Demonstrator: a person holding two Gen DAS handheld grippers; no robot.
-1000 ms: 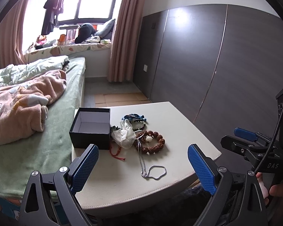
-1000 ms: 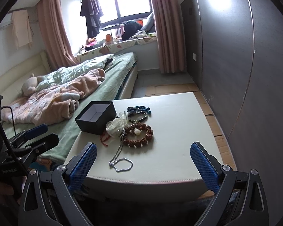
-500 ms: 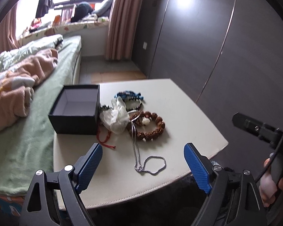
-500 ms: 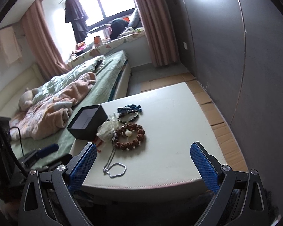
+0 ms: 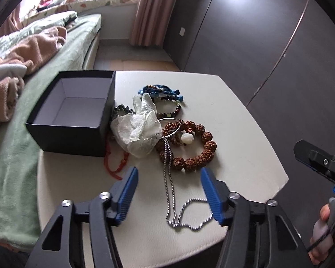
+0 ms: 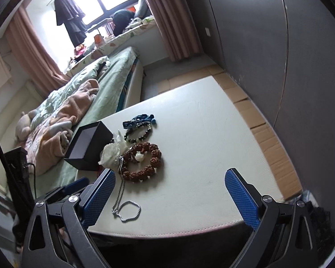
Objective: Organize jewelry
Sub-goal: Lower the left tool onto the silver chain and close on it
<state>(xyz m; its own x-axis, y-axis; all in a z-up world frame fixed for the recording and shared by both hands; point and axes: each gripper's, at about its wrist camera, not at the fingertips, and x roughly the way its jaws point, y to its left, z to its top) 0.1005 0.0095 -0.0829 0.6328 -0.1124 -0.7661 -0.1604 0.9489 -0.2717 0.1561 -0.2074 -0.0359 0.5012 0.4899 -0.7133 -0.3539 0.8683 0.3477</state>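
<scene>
A pile of jewelry lies on a white table [image 5: 239, 120]. It holds a silver chain [image 5: 170, 192], a brown bead bracelet [image 5: 197, 154] with a white charm, a dark bead bracelet [image 5: 175, 111], a blue braided band [image 5: 160, 90], a red cord [image 5: 114, 165] and a crumpled white pouch [image 5: 138, 131]. An open black box [image 5: 69, 111] stands left of the pile. My left gripper [image 5: 168, 176] hovers over the chain. Its jaws are closing with the chain between them, and the pads are off it. My right gripper [image 6: 169, 175] stands open, with only the brown bracelet [image 6: 143, 160] and bare table [image 6: 212, 134] beyond it.
A bed with a green sheet [image 5: 17, 156] and a peach blanket [image 5: 22, 53] runs along the table's left side. Dark wall panels [image 5: 268, 44] rise on the right. A hand on the right gripper's handle [image 5: 323, 225] shows at the lower right.
Both grippers have come down and closer to the table, so the jewelry looks larger. The left jaws have narrowed around the silver chain. The right jaws stay wide.
</scene>
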